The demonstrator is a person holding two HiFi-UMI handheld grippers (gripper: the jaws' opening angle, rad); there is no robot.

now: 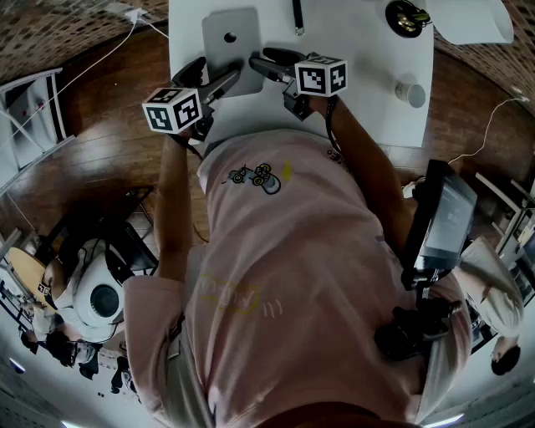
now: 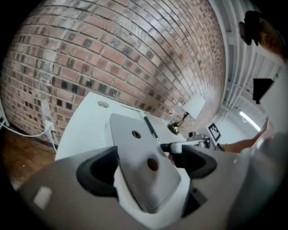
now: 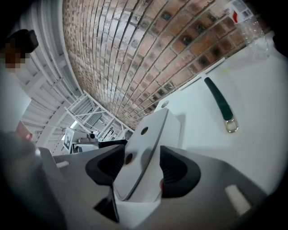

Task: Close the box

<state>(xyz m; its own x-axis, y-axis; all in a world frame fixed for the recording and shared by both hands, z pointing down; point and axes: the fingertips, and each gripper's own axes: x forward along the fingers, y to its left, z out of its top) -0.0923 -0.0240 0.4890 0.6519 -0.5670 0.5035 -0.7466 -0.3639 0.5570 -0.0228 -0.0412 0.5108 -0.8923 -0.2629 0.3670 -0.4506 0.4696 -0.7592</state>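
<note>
A white box (image 1: 219,90) with a grey lid (image 1: 230,38) stands at the near edge of the white table (image 1: 359,75). The lid (image 2: 139,152) has two round holes and lies tilted, raised off the box body (image 2: 153,211). My left gripper (image 1: 219,73) is at the box's near left corner. Its jaws stand wide, and the box lies between the pads of this left gripper (image 2: 148,168). My right gripper (image 1: 266,63) comes in from the near right. Seen along the right gripper (image 3: 139,168), its pads press the lid (image 3: 146,134) and the white side (image 3: 135,209).
A dark pen-like strap with a metal ring (image 3: 220,105) lies on the table behind the box. A brass-coloured object (image 1: 407,17) and a small white cylinder (image 1: 410,92) sit at the table's right. A brick wall (image 2: 112,49) stands behind the table, and wooden floor (image 1: 100,125) lies to its left.
</note>
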